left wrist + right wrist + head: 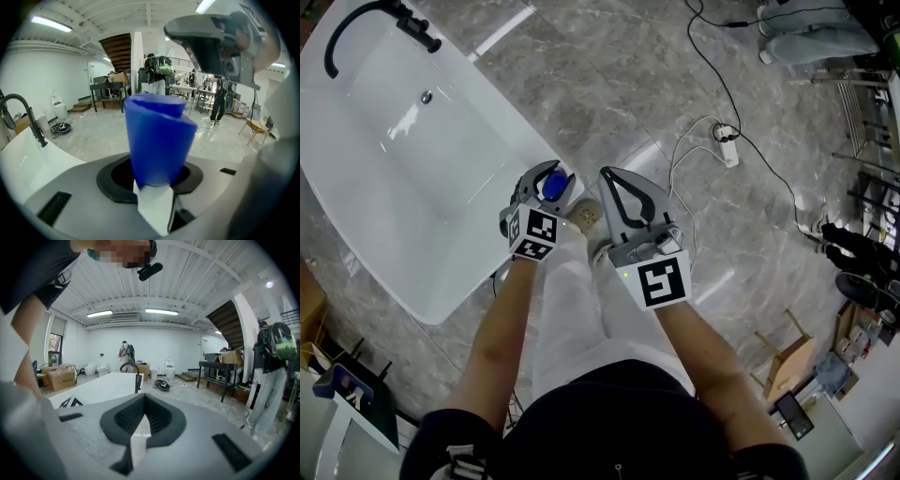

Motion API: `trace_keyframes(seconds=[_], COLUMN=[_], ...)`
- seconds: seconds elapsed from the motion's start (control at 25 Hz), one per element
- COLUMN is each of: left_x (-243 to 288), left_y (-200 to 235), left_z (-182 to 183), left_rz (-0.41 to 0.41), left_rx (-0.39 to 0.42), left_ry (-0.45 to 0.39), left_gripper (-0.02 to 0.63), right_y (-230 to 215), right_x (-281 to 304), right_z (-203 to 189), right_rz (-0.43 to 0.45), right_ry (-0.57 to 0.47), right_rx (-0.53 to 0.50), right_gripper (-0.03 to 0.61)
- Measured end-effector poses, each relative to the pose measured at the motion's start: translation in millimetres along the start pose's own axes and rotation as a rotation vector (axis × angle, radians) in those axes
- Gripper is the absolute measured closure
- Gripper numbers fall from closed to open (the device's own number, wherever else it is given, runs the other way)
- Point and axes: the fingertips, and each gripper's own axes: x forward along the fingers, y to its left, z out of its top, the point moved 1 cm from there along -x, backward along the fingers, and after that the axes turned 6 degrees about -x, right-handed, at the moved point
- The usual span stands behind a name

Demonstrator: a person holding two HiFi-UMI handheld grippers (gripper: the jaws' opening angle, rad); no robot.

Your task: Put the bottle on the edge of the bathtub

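Left gripper view: blue-capped bottle (157, 140) clamped in the left gripper (551, 180) jaws, held at the bathtub (412, 169) edge's near corner in head view, tub spreading toward 10 o'clock, right gripper (607, 174) at 3 o'clock, jaws together on nothing.

Bright ceiling lights (161, 311), perhaps blurred fisheye edges

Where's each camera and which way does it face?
Head view: on the person's head, facing steeply down at bathtub; forearms, left gripper, right gripper show.
Left gripper view: on the left gripper, looking along its jaws, shut on the bottle.
Right gripper view: on the right gripper, facing the bathtub past shut, empty jaws; an arm shows.
All share the faucet.
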Motion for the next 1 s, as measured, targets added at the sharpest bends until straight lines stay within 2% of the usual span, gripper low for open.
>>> trace_keyframes(seconds=[0.44,0.68,0.8,1.0], left_x=[0,-1,-4,-24], left_y=[-5,-6,-6,-10], left_z=[1,0,7,26], left_rz=[-0.012,-0.042,-0.054,-0.060], left_rx=[-0.011,-0.020,-0.021,0.006], left_ry=[-0.012,-0.019,-0.054,-0.124], left_gripper=[0.451,0.375,0.339,0.333], right_y=[-1,3,3,2], right_x=[-6,-8,-8,-11], right_z=[4,3,3,12], right_rz=[-0.008,-0.006,-0.009,-0.015], right_ry=[-0.011,-0.002,-0.003,-0.027], right_rx=[0.001,0.000,0.004,-0.001], right_gripper=[0.578,0.578,0.578,0.578])
